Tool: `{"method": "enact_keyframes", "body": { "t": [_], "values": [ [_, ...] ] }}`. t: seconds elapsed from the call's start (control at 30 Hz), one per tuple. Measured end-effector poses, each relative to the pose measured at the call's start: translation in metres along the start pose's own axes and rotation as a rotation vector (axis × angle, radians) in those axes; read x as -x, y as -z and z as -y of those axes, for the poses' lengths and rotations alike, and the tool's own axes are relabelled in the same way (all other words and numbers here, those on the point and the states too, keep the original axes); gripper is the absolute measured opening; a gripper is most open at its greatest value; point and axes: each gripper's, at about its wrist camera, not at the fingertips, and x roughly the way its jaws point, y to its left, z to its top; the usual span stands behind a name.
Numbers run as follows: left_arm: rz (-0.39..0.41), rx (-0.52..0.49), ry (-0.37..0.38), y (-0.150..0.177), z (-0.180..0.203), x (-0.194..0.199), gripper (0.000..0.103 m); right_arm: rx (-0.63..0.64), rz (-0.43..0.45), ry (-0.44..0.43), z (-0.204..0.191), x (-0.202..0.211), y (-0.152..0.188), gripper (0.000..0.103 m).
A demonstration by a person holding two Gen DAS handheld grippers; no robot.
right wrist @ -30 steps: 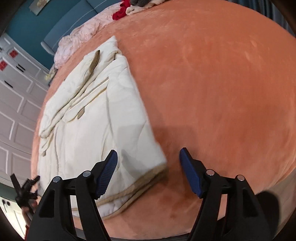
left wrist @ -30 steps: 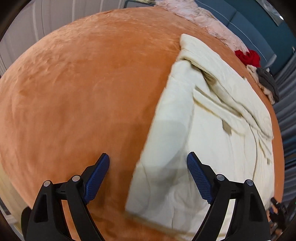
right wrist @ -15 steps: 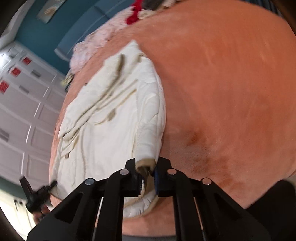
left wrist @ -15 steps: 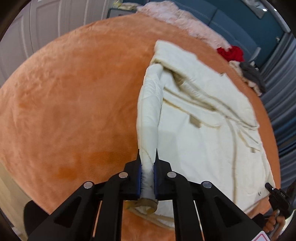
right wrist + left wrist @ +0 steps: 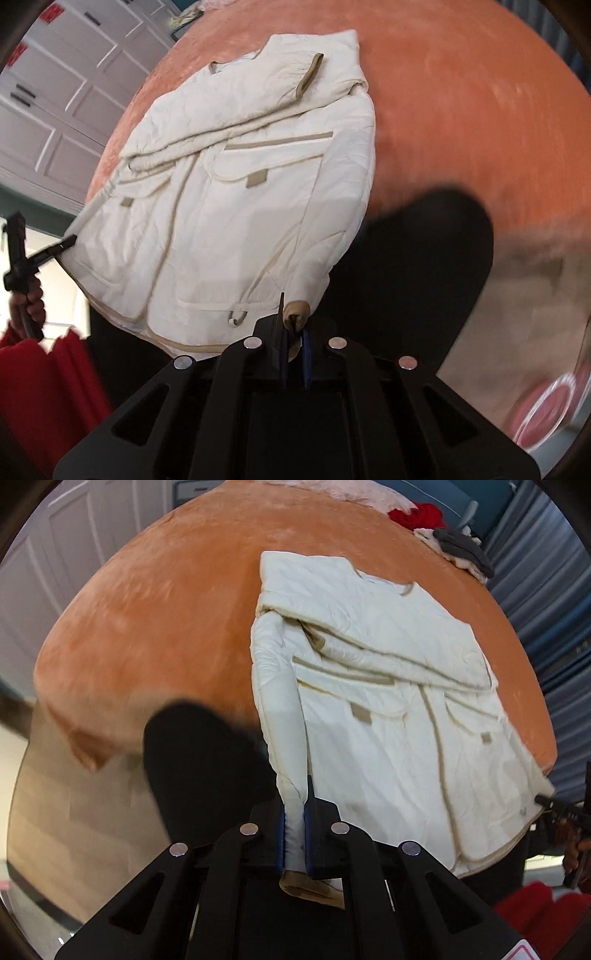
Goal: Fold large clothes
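The left gripper (image 5: 294, 834) is clamped on the hem corner of the cream quilted jacket (image 5: 376, 716), a fold of padded fabric squeezed between its blue pads and a tan-trimmed tab poking out below them. The right gripper (image 5: 293, 350) is likewise closed on the jacket's other bottom corner, with the tan binding bunched between its pads.

From the two clamped corners the jacket runs away from the grippers: the near hem is raised off the surface, and the body, with its flapped pockets and folded-over sleeves, rests on the orange plush bed cover (image 5: 177, 602), collar at the far end.

The jacket looks soft, puffy and light for its bulk. It should sag between the two grips rather than hold a line, and the smooth shell may slip, so the bound hem corners are the sound places to hold. The loose sleeves could slide out of place during a fold.

Beyond the collar lie a red garment (image 5: 417, 515) and a grey garment (image 5: 461, 550) near the bed's far edge.
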Motion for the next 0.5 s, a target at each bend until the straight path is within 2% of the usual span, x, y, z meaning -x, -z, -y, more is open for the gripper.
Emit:
{"method": "enact_keyframes", "body": {
  "t": [0.1,0.2,0.33,0.4,0.5],
  "values": [
    [0.065,0.044,0.027,-0.007,0.003,0.019,0.005,-0.016,0.076,-0.021,-0.005,0.017,-0.008,0.004],
    [0.160,0.028,0.049,-0.034,0.013,0.031,0.005,-0.008,0.241,-0.041,-0.007,0.039,-0.048,0.004],
    [0.326,-0.009,0.029,-0.088,0.026,0.038,0.007,-0.037,0.465,-0.072,-0.004,0.057,-0.110,0.004],
    [0.395,0.000,0.025,-0.118,0.031,0.037,0.008,-0.050,0.536,-0.069,0.002,0.056,-0.141,0.004],
    [0.447,0.010,0.009,-0.159,0.035,0.021,0.009,-0.096,0.593,-0.071,0.005,0.044,-0.184,0.004]
  ]
}}
